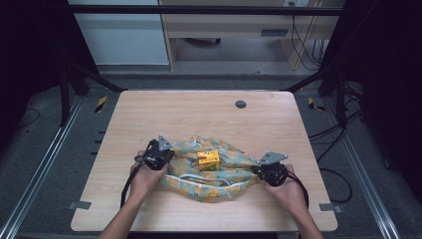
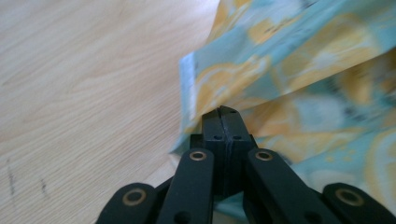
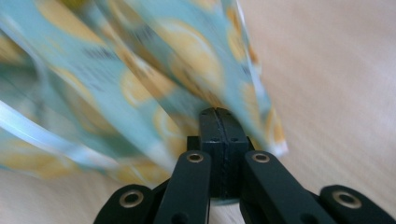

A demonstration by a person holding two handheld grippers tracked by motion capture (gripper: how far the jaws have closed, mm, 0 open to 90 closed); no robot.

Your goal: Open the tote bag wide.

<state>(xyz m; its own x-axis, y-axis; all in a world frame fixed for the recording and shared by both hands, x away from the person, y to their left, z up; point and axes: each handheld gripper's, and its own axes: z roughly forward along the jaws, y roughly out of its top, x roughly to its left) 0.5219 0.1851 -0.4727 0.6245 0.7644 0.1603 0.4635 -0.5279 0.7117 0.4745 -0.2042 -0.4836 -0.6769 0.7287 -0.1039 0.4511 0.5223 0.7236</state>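
Broadly, the pale wooden counter (image 1: 149, 119) carries everything at its near middle, where a teal cloth bag (image 1: 234, 162) printed with orange slices lies spread and rumpled. A small yellow box (image 1: 208, 160) sits in its middle, seemingly inside the open mouth, so the loading looks done. What seems left is to lift or close the bag. The left hand-held gripper (image 1: 166, 155) has its jaws pressed together on the bag's left edge (image 2: 205, 84), and the right hand-held gripper (image 1: 259, 172) is likewise clamped tight on the right edge (image 3: 243, 93). Both ends are pinched, with the bag resting on the counter.
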